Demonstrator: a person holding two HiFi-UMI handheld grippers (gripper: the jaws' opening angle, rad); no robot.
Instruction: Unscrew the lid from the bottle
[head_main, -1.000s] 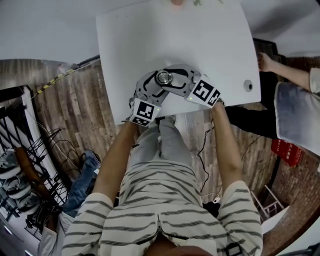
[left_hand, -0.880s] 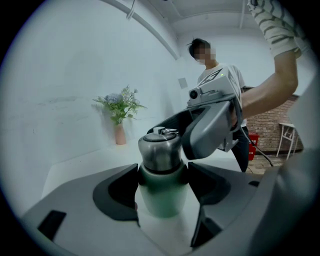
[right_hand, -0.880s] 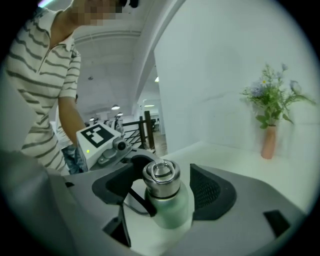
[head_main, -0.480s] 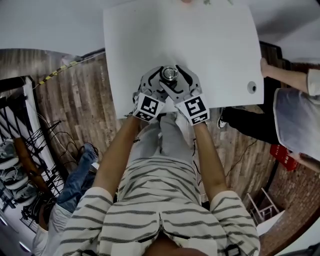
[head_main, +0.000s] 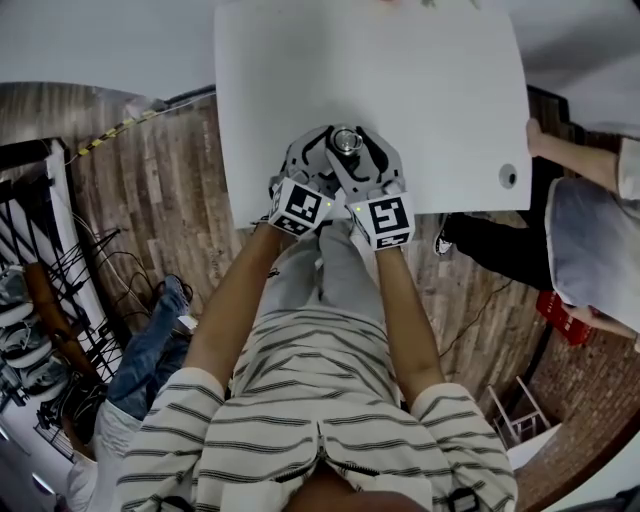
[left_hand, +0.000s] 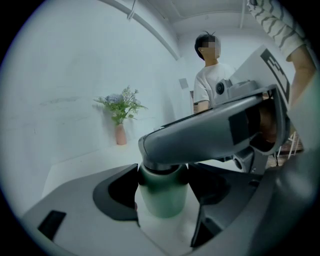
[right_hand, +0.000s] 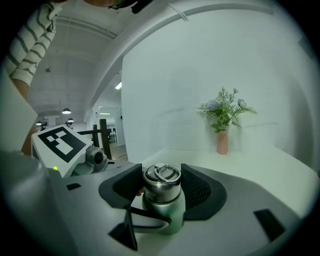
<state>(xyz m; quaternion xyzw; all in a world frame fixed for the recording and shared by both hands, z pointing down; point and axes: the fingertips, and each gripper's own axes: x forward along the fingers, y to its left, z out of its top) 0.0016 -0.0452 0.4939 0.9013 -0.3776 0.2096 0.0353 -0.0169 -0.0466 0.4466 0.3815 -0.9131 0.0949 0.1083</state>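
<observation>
The bottle (right_hand: 167, 215) is a small green flask with a steel lid (right_hand: 161, 182) that carries a hinged ring (right_hand: 166, 173) on top. It stands upright on the white table (head_main: 430, 90), close to the edge nearest the person. It looks rigid and metal-walled, so firm squeezing should not hurt it, though the smooth coated body and polished lid are likely slippery under a twist. The short lid offers little height, so the best hold is probably square across its side wall, below the ring. The body is best taken around its upper half, where a clamp can resist the turning. The left gripper (left_hand: 161, 190) has its dark pads pressed on either side of the green body just under the shoulder, bracing it. The right gripper (right_hand: 161, 186) reaches in above it, its jaws about midway in their travel. They have just been closing, and the lid sits between their pads with both sides touching. A vase of flowers (right_hand: 222, 137) stands well apart at the table's far side.
</observation>
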